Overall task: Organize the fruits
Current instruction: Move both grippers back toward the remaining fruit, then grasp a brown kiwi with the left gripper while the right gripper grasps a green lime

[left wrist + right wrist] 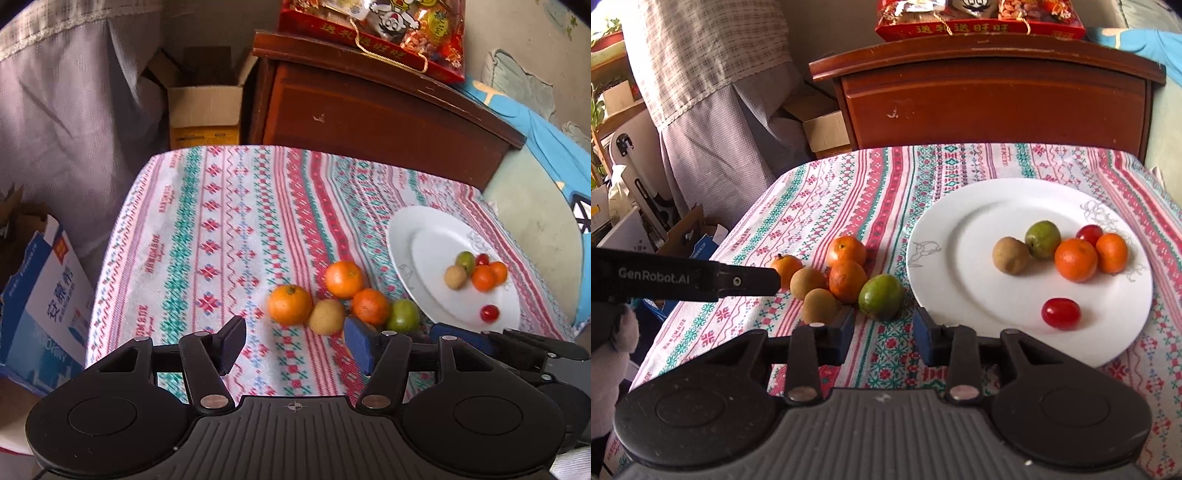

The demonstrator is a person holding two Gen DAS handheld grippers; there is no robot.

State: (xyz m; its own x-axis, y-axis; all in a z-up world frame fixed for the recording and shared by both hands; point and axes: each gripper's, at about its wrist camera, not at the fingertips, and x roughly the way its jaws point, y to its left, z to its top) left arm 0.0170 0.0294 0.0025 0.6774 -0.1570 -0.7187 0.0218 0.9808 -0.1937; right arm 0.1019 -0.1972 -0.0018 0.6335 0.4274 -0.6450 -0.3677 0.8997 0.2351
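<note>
A round white ceramic plate (960, 295) lay on the right of the striped woven tablecloth (849, 177), bearing six small fruits toward its far right side. A cluster of loose fruits (846, 280) lay on the cloth just left of the plate. Behind the table stood a brown wooden cabinet (993, 107), with a red gift package (979, 26) on top

Woven patterned cloth (820, 206) covers the counter; right of the right claw (882, 332), a glossy glazed plate (945, 295); beyond, polished wooden cabinet (997, 107).
</note>
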